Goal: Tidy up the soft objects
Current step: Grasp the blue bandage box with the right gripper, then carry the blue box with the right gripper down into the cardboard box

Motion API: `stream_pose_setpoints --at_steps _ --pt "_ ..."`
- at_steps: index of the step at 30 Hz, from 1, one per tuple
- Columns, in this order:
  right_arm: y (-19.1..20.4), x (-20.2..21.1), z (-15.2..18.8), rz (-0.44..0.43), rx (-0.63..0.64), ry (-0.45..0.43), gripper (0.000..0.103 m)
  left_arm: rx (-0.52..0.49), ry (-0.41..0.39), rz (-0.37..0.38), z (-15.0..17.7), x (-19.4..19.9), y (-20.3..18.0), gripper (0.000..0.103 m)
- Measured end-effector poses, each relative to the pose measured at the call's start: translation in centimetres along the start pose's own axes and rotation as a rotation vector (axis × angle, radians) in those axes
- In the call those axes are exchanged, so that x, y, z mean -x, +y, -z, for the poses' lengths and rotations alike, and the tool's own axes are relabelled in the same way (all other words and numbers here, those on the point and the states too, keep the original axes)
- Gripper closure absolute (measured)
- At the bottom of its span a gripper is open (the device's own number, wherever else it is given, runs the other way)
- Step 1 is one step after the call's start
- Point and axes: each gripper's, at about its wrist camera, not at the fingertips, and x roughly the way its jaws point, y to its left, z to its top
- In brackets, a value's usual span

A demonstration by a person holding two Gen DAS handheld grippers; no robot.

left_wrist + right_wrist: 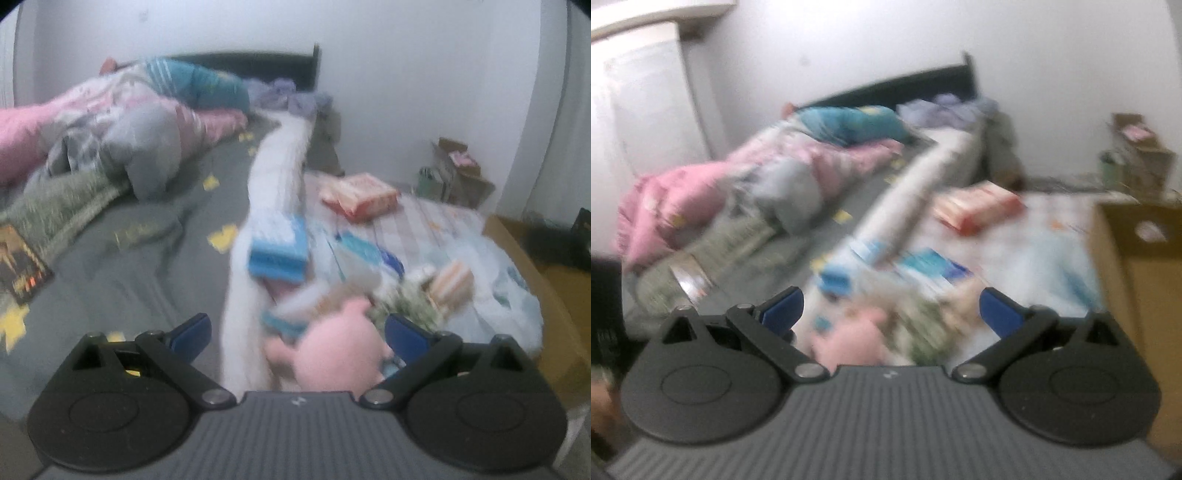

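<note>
Left gripper [297,334] was spread wide and empty, pink plush toy [341,347] sitting between its fingers, likely lined up for a grab. Right gripper [890,308] also gaped empty, hovering over the same toy on the bed [122,273]; both views blurred.

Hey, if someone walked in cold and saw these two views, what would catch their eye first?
Probably the pink plush toy, lying close in front of the open left gripper among blurred packets and boxes. Next, the heap of pink and grey bedding piled on the grey bed to the left, and the orange-red packet further back on the right.
</note>
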Motion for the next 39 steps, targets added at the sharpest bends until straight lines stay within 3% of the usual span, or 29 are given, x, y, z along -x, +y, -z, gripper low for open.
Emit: stream_pose_setpoints --at_steps 5,9,12,15,17,21,22,26,32,35,39 --pt "2.0 -5.0 -5.3 -0.093 -0.031 -0.037 0.001 -0.017 -0.080 -0.043 -2.8 -1.5 2.6 0.002" --pt "1.8 -11.5 -8.5 -0.128 -0.113 0.029 0.002 -0.040 -0.069 -0.065 -5.2 -4.7 4.1 0.004" --pt "0.8 -16.8 -9.3 -0.171 -0.223 0.124 0.006 -0.062 -0.025 -0.049 -6.9 -7.7 4.9 0.021" --pt "-0.4 -22.2 -8.9 -0.197 -0.321 0.242 0.018 -0.026 0.061 -0.011 -8.1 -11.1 5.9 0.038" --pt "-1.2 -25.8 -8.2 -0.194 -0.380 0.326 0.032 0.013 0.126 0.036 -8.8 -13.1 6.4 0.038" --pt "-2.7 -31.5 -6.6 -0.152 -0.445 0.431 0.040 -0.012 0.214 0.107 -9.4 -16.4 5.7 0.028" --pt "-3.1 -32.4 -6.2 -0.146 -0.466 0.453 0.042 -0.030 0.229 0.107 -9.4 -17.1 5.2 0.023" --pt "-4.4 -35.0 -4.7 -0.152 -0.529 0.525 0.050 -0.095 0.287 0.100 -9.2 -19.6 3.5 0.022" --pt "-4.5 -37.6 -2.8 -0.187 -0.571 0.597 0.062 -0.074 0.350 0.084 -9.2 -22.4 3.4 0.024" --pt "-4.4 -37.8 -2.5 -0.206 -0.586 0.610 0.071 -0.047 0.354 0.090 -9.5 -22.6 3.5 0.028" --pt "-4.3 -37.2 -3.2 -0.216 -0.577 0.583 0.073 -0.037 0.318 0.077 -10.2 -21.6 3.5 0.032"
